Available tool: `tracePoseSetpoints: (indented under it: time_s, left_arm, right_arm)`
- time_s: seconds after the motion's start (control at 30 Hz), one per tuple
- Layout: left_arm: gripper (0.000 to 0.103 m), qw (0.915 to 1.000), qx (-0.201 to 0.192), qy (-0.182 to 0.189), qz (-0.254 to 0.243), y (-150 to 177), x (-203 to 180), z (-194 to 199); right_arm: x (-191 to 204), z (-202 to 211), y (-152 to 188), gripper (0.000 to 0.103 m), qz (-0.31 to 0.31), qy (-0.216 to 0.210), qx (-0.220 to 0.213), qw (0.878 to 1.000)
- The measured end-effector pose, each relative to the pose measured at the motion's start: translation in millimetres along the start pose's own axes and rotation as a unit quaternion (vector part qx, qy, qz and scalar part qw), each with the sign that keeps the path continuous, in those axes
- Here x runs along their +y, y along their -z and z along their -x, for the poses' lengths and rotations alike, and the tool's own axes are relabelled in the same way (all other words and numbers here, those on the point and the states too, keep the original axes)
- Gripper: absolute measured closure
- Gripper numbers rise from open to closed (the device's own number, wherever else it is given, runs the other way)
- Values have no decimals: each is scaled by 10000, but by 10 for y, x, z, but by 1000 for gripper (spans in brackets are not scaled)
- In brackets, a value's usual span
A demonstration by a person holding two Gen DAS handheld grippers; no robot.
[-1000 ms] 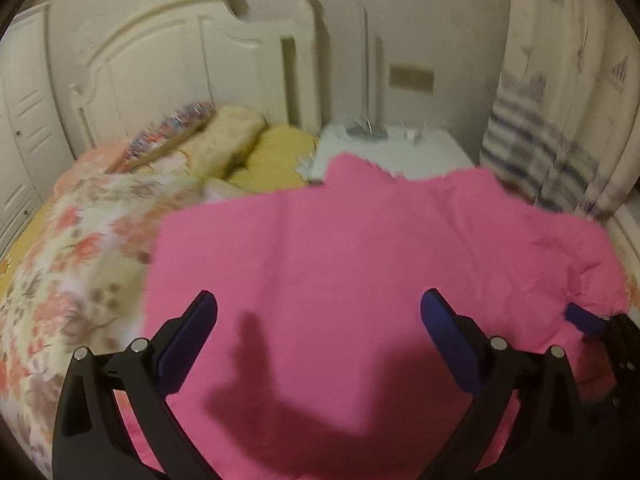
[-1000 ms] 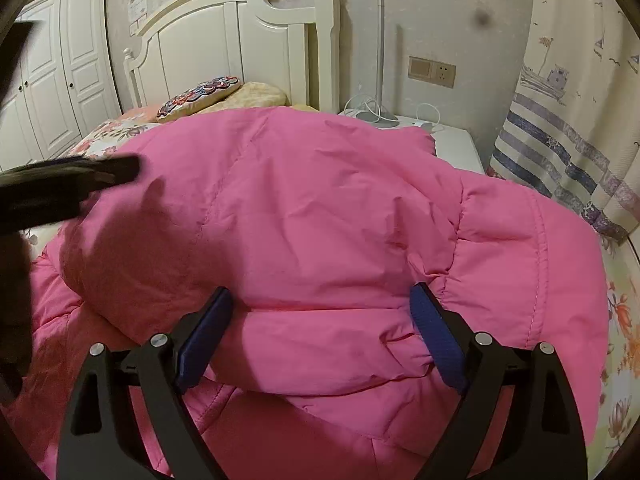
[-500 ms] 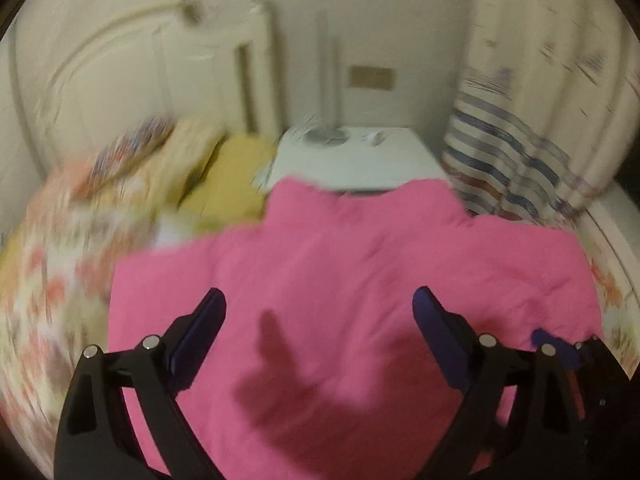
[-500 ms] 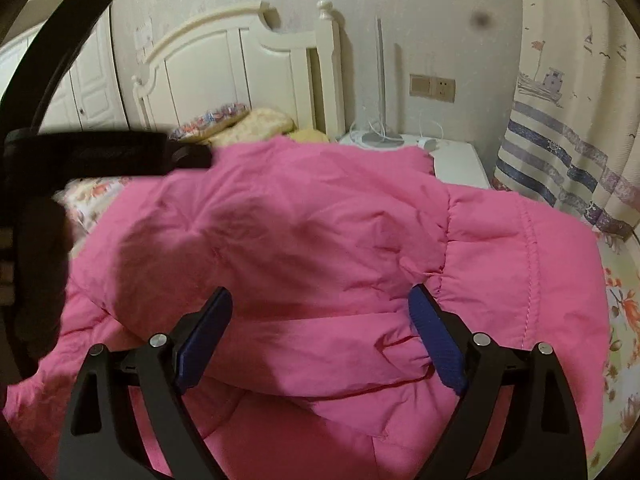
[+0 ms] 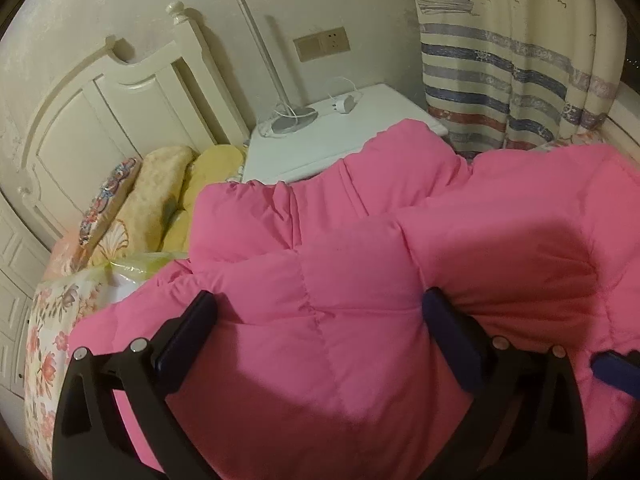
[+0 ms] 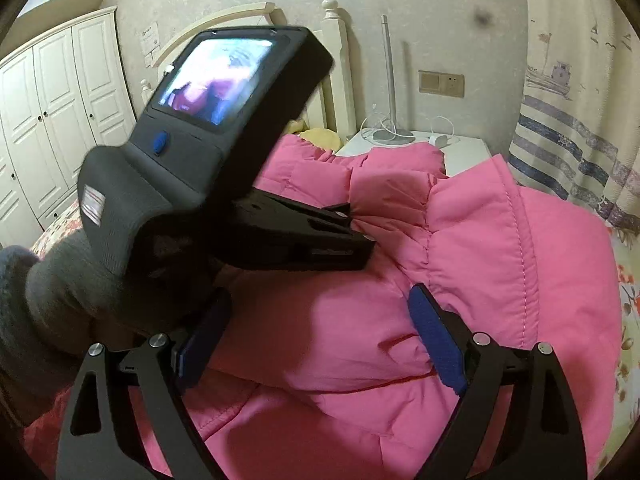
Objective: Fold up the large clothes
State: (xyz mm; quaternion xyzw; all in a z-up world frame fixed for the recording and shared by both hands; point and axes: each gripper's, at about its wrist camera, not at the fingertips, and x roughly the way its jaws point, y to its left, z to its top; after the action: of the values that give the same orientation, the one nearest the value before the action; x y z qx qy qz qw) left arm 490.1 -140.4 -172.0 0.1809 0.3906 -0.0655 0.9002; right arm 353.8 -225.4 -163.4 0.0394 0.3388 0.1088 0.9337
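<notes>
A pink quilted puffer jacket (image 5: 360, 280) lies spread and partly folded on the bed; it also fills the right wrist view (image 6: 480, 264). My left gripper (image 5: 320, 316) is open, its blue-padded fingers (image 5: 448, 332) wide apart just over the jacket. In the right wrist view the left gripper (image 6: 360, 236) crosses the frame from the left, held by a gloved hand, its tips against a jacket fold. My right gripper (image 6: 320, 312) is open, its fingers (image 6: 436, 344) straddling a puffy fold without pinching it.
A white headboard (image 5: 120, 112) and pillows (image 5: 160, 200) lie at the left. A white nightstand (image 5: 340, 140) with a lamp base and cable stands behind the jacket. A striped curtain (image 5: 512, 72) hangs at the right. White wardrobe doors (image 6: 60, 100) stand far left. Floral bedding (image 5: 52, 320) borders the jacket.
My left gripper has swung right and down over the jacket, crossing in front of the right camera. The jacket now lies bunched in thicker folds. The right gripper has barely moved.
</notes>
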Motion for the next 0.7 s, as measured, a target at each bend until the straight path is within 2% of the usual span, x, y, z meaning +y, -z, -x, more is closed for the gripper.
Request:
tracePoseSetpoints:
  time_s: [0.1,0.2,0.27,0.33,0.43,0.6,0.7]
  left_arm:
    - [2,9989,-211,328,269,30,232,237]
    - [2,9950,-414,507,754,140,705,459]
    - [2,9910,-313,604,1150,243,1066,452]
    - [2,9845,-23,556,1664,435,1513,282]
    - [2,9774,291,517,2029,712,1864,-14]
    - [2,9793,128,443,1969,838,1899,-121]
    - [2,9763,4,454,2117,872,1946,-150]
  right_arm:
    - [1,-1,2,17,-35,33,-10,10000]
    - [7,-10,4,17,-54,32,2,10000]
    - [9,-13,10,17,-59,41,7,10000]
    - [18,-25,5,17,-52,66,26,10000]
    - [27,-46,1,17,-21,103,51,9999]
    - [88,-78,3,17,103,140,105,9998]
    - [98,-68,14,18,135,127,89,9998]
